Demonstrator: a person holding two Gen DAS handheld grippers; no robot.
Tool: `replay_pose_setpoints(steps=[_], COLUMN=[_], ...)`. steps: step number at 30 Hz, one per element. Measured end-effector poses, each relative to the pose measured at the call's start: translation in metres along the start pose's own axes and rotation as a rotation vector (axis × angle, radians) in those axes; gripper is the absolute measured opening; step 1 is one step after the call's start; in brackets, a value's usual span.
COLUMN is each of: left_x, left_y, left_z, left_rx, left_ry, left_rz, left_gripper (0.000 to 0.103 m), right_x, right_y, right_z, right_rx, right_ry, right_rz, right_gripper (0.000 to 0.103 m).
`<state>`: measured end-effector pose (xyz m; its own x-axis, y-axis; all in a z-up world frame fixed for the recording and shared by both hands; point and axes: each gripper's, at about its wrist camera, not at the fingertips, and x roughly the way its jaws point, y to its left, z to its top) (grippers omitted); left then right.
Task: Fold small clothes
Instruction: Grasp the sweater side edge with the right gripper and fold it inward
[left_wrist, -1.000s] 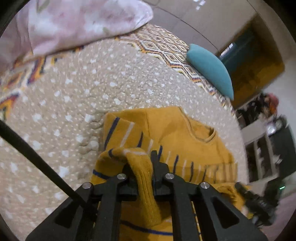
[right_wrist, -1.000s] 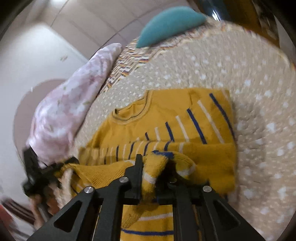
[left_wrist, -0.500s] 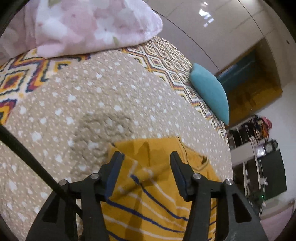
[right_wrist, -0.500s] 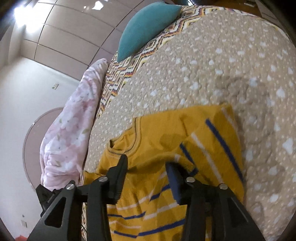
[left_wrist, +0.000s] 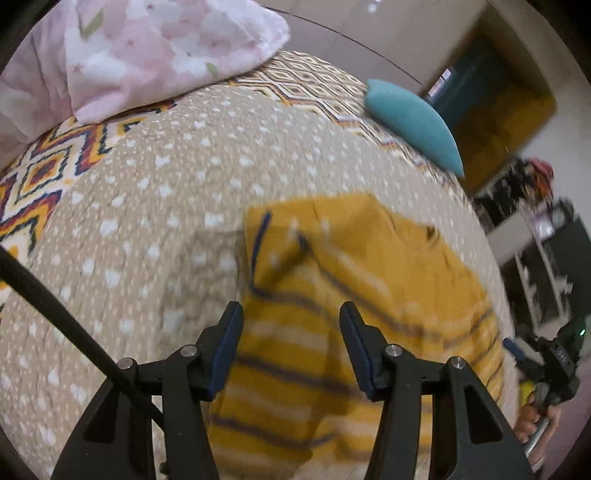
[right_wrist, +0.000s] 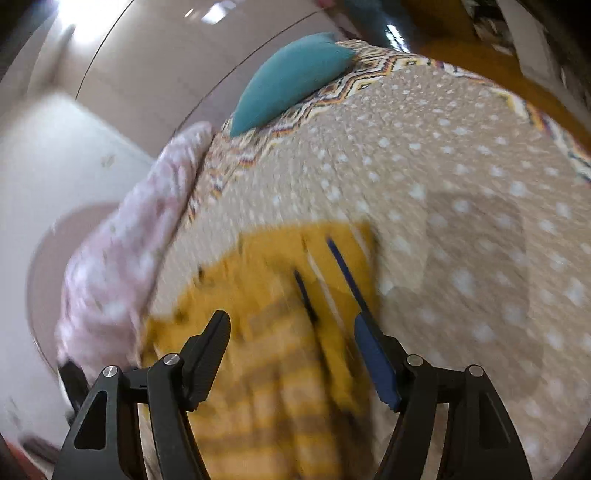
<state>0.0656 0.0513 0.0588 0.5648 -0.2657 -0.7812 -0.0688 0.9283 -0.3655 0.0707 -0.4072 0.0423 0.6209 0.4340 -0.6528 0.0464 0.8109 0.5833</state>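
Observation:
A mustard-yellow sweater (left_wrist: 351, 258) with navy and white stripes lies folded on the beige spotted bedspread (left_wrist: 166, 177). My left gripper (left_wrist: 291, 308) hovers over its left part, open, with nothing pinched between the blue pads. In the right wrist view the same sweater (right_wrist: 277, 266) is blurred below my right gripper (right_wrist: 291, 317). Its jaws are opening and hold no cloth. The right gripper (left_wrist: 546, 354) also shows at the far right of the left wrist view, gripped by a person's hand (left_wrist: 532, 421).
A pink floral duvet (left_wrist: 129, 55) is bunched at the bed's far left and a teal pillow (left_wrist: 413, 122) lies at the far edge. A black cable (left_wrist: 55, 314) crosses the lower left. Shelves and clutter (left_wrist: 535, 266) stand beyond the bed on the right.
Both grippers were shut on bunched sweater cloth a second ago. They have let go, opened and drawn back, the right one widening further. The sweater now lies flat.

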Motion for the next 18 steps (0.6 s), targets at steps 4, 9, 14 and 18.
replay_pose_setpoints(steps=[4, 9, 14, 18], left_x=[-0.005, 0.001, 0.002, -0.001], left_y=[-0.011, -0.016, -0.018, -0.014], left_z=[-0.036, -0.047, -0.044, -0.048], left_rx=[0.135, 0.181, 0.200, 0.156], left_ry=[-0.014, -0.018, -0.008, -0.017], left_rz=[0.044, 0.122, 0.156, 0.144], left_gripper=[0.054, 0.054, 0.059, 0.060], right_x=[-0.017, -0.002, -0.036, -0.030], right_y=[-0.004, -0.009, -0.034, -0.021], right_z=[-0.047, -0.085, -0.065, -0.071], right_rx=[-0.097, -0.123, -0.076, -0.168], right_ry=[0.035, 0.134, 0.039, 0.094], right_rz=[-0.030, -0.006, -0.138, -0.226], right_gripper=[0.072, 0.007, 0.005, 0.009])
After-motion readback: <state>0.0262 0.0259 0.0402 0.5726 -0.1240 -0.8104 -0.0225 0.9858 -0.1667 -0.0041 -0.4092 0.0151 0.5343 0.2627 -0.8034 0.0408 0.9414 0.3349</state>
